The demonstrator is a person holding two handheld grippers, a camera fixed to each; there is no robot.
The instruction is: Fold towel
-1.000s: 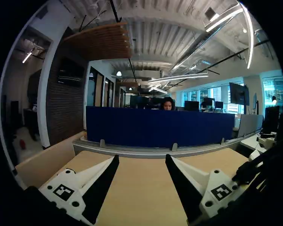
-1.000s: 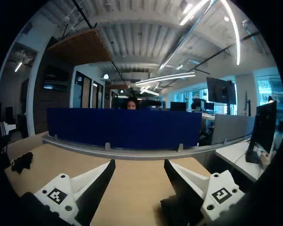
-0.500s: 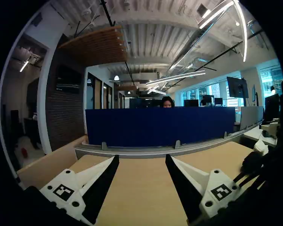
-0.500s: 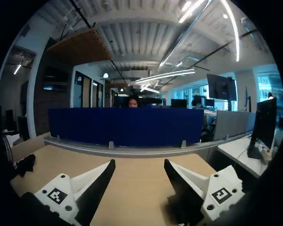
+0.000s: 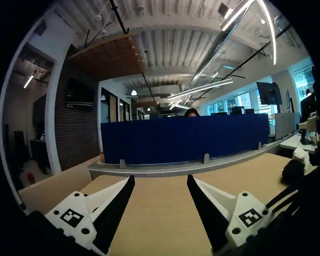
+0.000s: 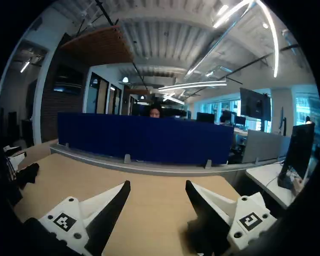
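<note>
My left gripper (image 5: 160, 178) stands open above a light wooden table (image 5: 160, 222), with nothing between its white and black fingers (image 5: 113, 200). My right gripper (image 6: 157, 183) is open too, over the same kind of tabletop (image 6: 155, 213), and holds nothing. Part of the other gripper, dark and blurred (image 5: 294, 170), shows at the right edge of the left gripper view. A dark part of the other gripper (image 6: 25, 175) sits at the left edge of the right gripper view.
A blue partition (image 5: 181, 138) (image 6: 143, 138) with a grey rail runs along the table's far edge; a person sits behind it. A neighbouring desk with a monitor (image 6: 298, 149) lies to the right. A brick wall (image 5: 77, 128) stands at the left.
Both views have tilted and drifted a little, so the partition now slants. The other gripper's dark shape has shifted at each view's edge. Both grippers stay open.
</note>
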